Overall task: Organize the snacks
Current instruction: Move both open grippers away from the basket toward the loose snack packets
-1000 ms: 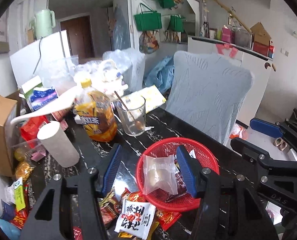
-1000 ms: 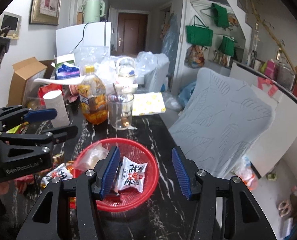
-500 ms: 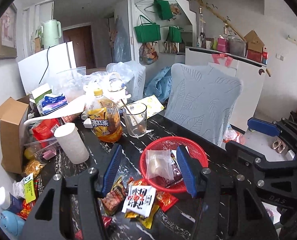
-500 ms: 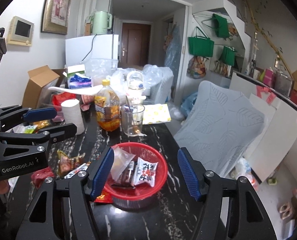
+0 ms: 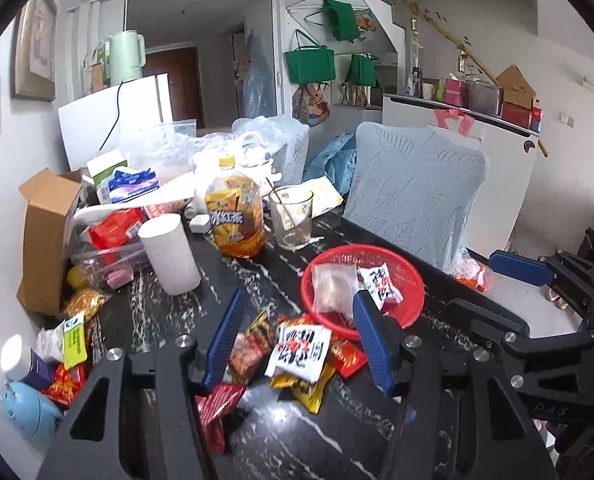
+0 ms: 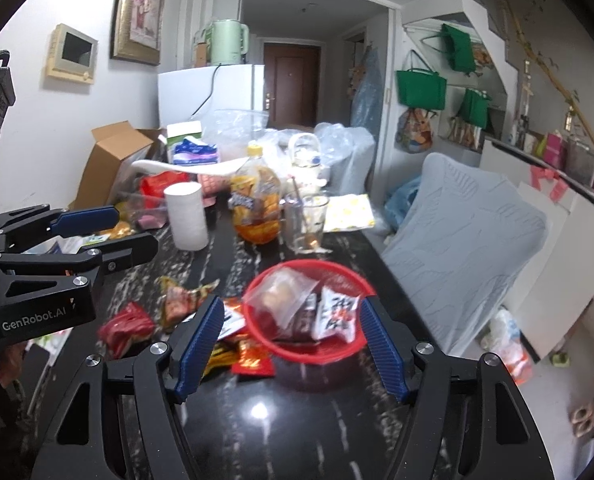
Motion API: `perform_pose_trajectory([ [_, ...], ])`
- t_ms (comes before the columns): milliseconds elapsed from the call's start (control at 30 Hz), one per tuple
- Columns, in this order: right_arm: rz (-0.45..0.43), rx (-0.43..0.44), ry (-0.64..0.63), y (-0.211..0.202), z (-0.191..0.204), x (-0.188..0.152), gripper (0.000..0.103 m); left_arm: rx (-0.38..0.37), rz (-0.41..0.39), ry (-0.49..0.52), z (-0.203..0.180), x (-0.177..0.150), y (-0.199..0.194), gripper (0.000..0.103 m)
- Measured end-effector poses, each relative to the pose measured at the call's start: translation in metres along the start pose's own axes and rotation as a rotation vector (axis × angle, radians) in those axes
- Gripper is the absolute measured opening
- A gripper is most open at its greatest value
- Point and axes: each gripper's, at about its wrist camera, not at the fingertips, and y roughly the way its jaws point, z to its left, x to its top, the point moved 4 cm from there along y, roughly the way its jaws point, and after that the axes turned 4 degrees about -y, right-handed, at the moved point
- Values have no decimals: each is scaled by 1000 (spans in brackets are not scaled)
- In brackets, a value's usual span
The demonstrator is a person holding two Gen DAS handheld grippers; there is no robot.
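Snack packets are lying heaped just beside round red plastic basket, clear bag sitting inside it, I'm holding left gripper and right gripper wide, empty.

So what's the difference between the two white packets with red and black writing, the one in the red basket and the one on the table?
The packet in the basket lies inside the red basket, beside a clear bag. The packet on the table sits outside it, on a heap of other wrappers. It also shows larger, being nearer the camera. Both are white with red and black print; neither is held.
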Motion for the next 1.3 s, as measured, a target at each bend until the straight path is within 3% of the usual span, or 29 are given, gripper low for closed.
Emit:
perform_pose_trajectory([
  [500,46,150,-37,18,48,-36,71,30,98,-59,28,-58,1,56],
  [867,135,288,-40,56,82,-57,71,52,162,-127,62,-82,21,56],
  [1300,238,323,-28,119,88,-65,71,39,272,-182,93,-101,72,56],
])
